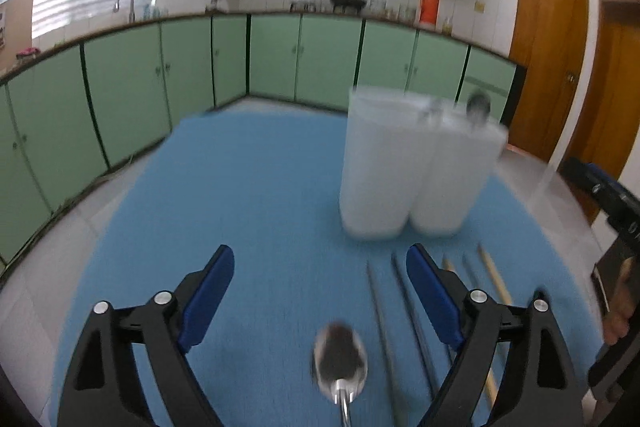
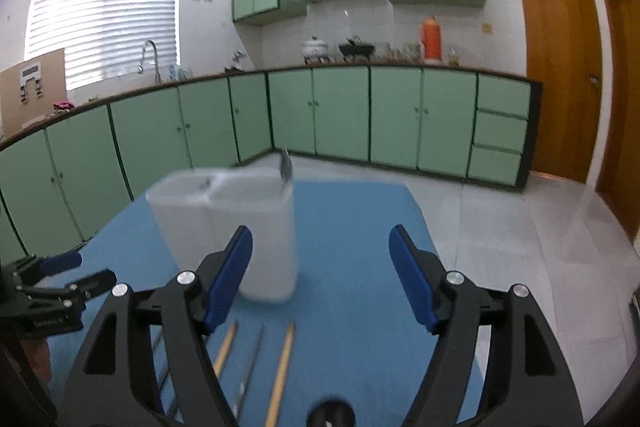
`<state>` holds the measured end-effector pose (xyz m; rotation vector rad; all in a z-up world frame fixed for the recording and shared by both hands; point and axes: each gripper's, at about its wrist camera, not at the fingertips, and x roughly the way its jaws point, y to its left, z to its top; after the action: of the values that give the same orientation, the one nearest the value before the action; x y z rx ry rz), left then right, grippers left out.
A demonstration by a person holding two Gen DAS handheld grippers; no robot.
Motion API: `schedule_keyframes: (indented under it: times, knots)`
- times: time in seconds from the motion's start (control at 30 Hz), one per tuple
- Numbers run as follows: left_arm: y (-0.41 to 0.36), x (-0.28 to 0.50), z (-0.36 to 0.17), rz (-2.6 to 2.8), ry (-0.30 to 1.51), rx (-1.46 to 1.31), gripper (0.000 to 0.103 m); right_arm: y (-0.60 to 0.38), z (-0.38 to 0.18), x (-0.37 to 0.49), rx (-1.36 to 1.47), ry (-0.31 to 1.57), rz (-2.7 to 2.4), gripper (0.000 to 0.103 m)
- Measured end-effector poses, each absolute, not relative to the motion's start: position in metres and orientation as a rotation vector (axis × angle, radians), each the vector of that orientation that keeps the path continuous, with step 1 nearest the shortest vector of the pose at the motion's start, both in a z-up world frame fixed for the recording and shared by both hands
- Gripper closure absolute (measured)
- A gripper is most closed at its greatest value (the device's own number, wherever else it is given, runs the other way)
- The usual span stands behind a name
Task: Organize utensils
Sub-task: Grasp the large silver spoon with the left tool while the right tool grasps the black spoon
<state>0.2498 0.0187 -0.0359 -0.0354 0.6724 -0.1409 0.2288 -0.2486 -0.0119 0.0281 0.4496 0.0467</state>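
A white two-compartment utensil holder [image 1: 412,167] stands on the blue mat [image 1: 256,195]; a spoon [image 1: 479,105] sticks out of its right side. It also shows in the right wrist view [image 2: 228,223]. My left gripper [image 1: 320,267] is open above a metal spoon [image 1: 340,355] lying on the mat. Beside it lie dark metal chopsticks [image 1: 380,319] and wooden chopsticks [image 1: 496,279]. My right gripper [image 2: 320,247] is open and empty, above wooden chopsticks [image 2: 282,367] and a metal chopstick [image 2: 250,367].
Green kitchen cabinets [image 2: 340,111] run along the far wall and the left side. Wooden doors [image 2: 560,67] stand at the right. White tiled floor [image 2: 520,227] surrounds the table. The left gripper shows at the left edge of the right wrist view [image 2: 60,275].
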Motion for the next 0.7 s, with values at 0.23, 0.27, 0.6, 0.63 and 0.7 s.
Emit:
schedule_keyframes:
  times: [0.23,0.27,0.6,0.63,0.7]
  knots:
    - [0.019,0.251,-0.075,-0.089,0.805,-0.033,0.017,-0.254,-0.049,0.217,0.049,0.558,0.020,0.034]
    - [0.019,0.252,-0.078,-0.095,0.820,-0.040,0.017,-0.255,-0.053,0.216,0.055,0.569,0.018,0.034]
    - [0.013,0.252,-0.082,-0.090,0.853,-0.012,0.040,-0.260,-0.069,0.209,0.051,0.618,0.010,0.034]
    - [0.012,0.251,-0.082,-0.093,0.851,-0.008,0.047,-0.261,-0.070,0.209,0.051,0.621,0.012,0.034]
    - [0.008,0.249,-0.081,-0.106,0.847,0.006,0.061,-0.259,-0.073,0.208,0.046,0.634,0.018,0.034]
